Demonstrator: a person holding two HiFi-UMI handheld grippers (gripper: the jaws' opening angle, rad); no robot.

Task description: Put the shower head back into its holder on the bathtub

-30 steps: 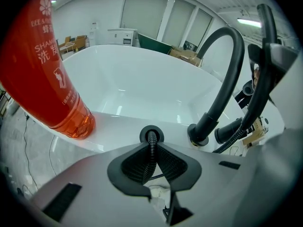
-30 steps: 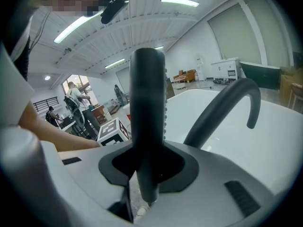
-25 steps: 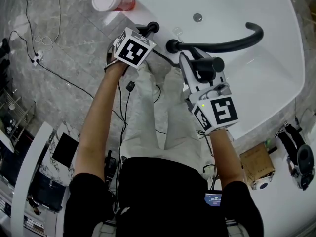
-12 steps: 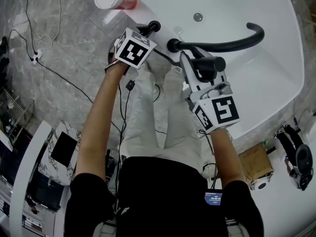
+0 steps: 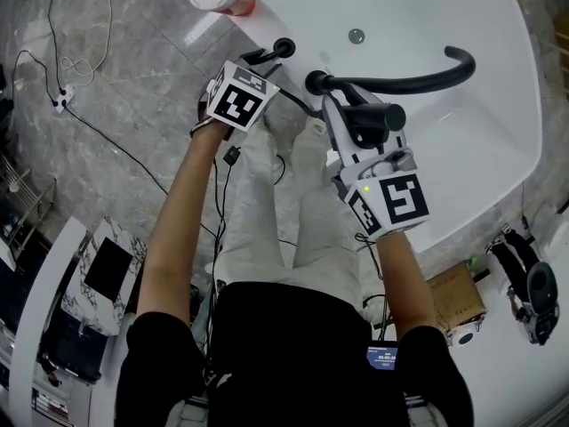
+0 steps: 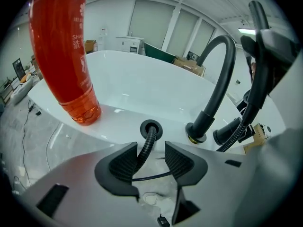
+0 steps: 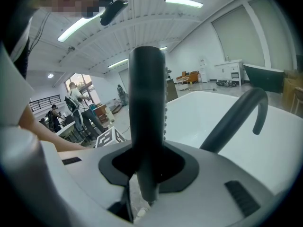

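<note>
In our right tongs (image 7: 149, 165), shower head (image 7: 147, 103): we are clenching its black handle between the pads and holding it raised over the bathtub (image 6: 118, 122) rim, apart from its seat.
Holder (image 6: 160, 128): it is sitting as a black ring in the rim, just beyond our left tongs (image 6: 152, 161). The hose (image 6: 147, 148) is coming out of it, and the head is not yet seated.
Left tongs: we have just been opening them. The hose is running between the released pads, close against the left one, with no squeeze on it.
Risk, hose: we are judging that slack may bunch at the ring and stop the head dropping home, since nothing is guiding the hose now.
Risk, spout (image 6: 220, 79): it is standing just beside the ring, so a swinging head could knock against it.
Risk, bottle (image 6: 71, 56): it is standing upright on the rim near the ring, where a tugged hose might topple it.
Containers: the bottle is looking full of red liquid. The bathtub basin is showing only a small round fitting (image 5: 356, 36).
</note>
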